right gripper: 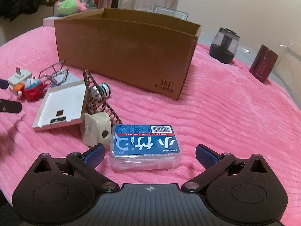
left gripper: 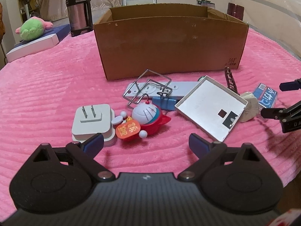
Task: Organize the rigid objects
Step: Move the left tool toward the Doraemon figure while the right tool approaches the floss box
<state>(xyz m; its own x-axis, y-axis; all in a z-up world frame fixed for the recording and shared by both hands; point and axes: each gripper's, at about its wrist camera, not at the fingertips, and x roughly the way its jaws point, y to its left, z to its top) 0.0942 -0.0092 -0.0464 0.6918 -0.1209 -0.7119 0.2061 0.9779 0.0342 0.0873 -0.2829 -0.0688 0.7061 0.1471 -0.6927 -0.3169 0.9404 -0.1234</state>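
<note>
Clear dental floss box (right gripper: 146, 147), blue label, between open right tool (right gripper: 149, 153)

I am holding my left gripper (left gripper: 146, 142) and my right gripper (right gripper: 149, 153) low and level, both jaws spread wide.

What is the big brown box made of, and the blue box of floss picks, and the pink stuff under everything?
The big brown box looks like matte cardboard: dull brown walls with thin cut edges. The floss pick box seems to be clear glossy plastic under a blue printed label; its see-through rim shows white picks inside. The pink cover looks like soft plush fabric, fuzzy and ribbed.
</note>
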